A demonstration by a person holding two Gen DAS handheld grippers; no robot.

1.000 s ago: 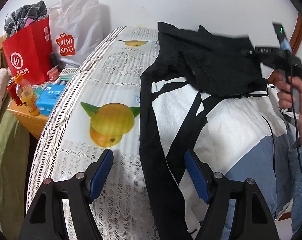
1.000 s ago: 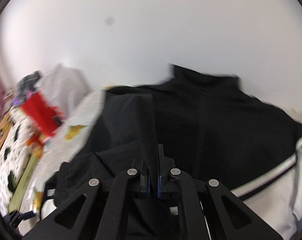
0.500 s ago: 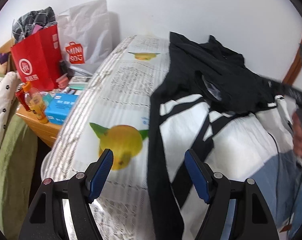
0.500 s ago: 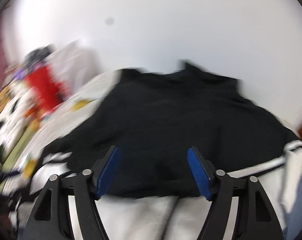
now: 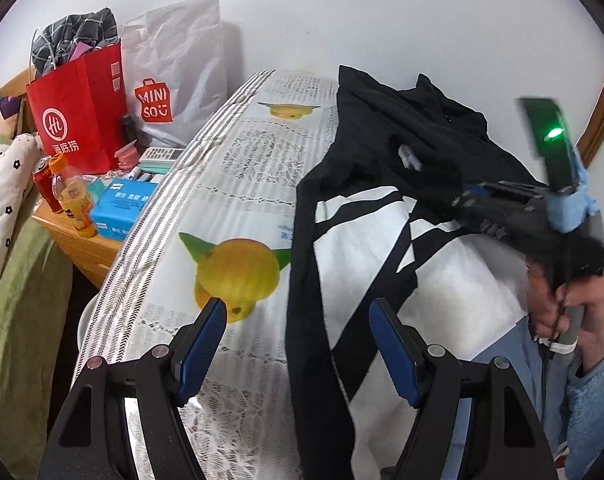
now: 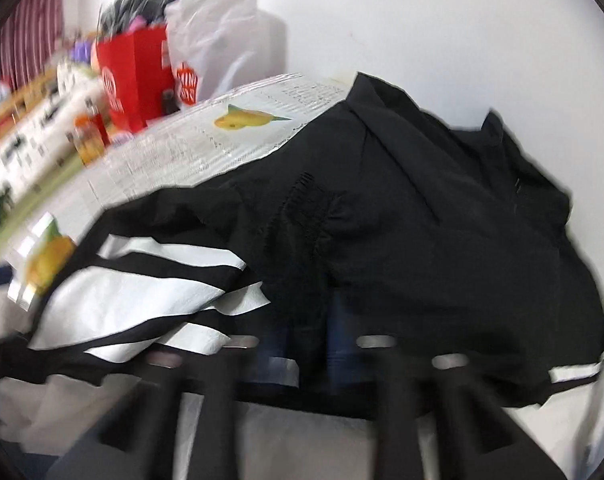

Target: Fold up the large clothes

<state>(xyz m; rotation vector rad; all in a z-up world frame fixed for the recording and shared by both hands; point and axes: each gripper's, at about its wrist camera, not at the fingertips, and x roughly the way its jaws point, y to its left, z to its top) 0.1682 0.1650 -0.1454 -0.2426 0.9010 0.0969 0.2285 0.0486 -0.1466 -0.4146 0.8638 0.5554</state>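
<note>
A large black, white and pale blue jacket point(image 5: 382, 240) lies on the table, black top part at the far end near the wall. One black sleeve point(image 5: 306, 320) runs down toward me. My left gripper point(image 5: 297, 340) is open and empty, jaws straddling that sleeve above the cloth. My right gripper point(image 5: 466, 196) shows at the right in the left wrist view, held in a hand, low at the black part. In the blurred right wrist view its blue pads point(image 6: 277, 348) stand close together at the black fabric point(image 6: 422, 220); whether fabric is between them is unclear.
The table wears a lace cloth with fruit prints point(image 5: 237, 268). Left of it a wooden cabinet point(image 5: 85, 248) holds a red bag point(image 5: 77, 112), a white MINISO bag point(image 5: 173, 72), bottles and a blue box. A white wall stands behind.
The right gripper let go of the black fabric, which dropped back on the jacket. It then came down to the fabric again with its pads nearer together. My left gripper stayed open.
</note>
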